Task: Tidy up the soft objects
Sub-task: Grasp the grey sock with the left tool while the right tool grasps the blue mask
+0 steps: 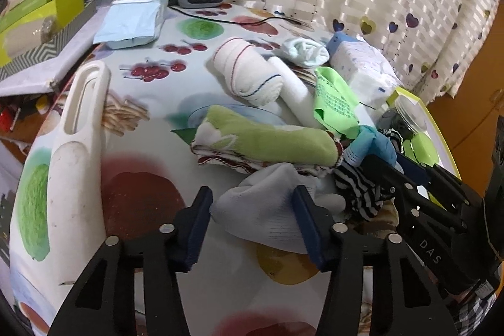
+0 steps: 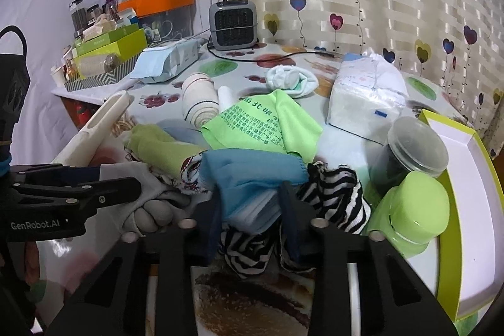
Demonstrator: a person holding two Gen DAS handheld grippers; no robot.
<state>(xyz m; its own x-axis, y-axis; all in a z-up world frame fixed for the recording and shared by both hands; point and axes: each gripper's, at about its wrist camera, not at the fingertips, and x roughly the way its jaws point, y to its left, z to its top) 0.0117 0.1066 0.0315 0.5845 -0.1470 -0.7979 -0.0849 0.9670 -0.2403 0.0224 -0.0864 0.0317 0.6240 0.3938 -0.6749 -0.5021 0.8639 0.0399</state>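
The heap of soft cloths (image 2: pixel 239 128) sprawls mid-table (image 1: pixel 151 52), light, limp and snag-prone. The left gripper (image 1: pixel 252 210) is clamped on a grey-white sock (image 1: pixel 261 210) at the front; the right gripper (image 2: pixel 252 207) pinches the stacked blue masks (image 2: pixel 252 178), best held across the stack

The surface (image 1: pixel 151 203) wears a glossy, smooth fruit-print cover. The grey glove (image 1: pixel 261 210) is soft matt knit, the green cloth (image 2: pixel 267 122) smooth microfibre-looking. Both tools look like matt black plastic with shiny metal rivets.
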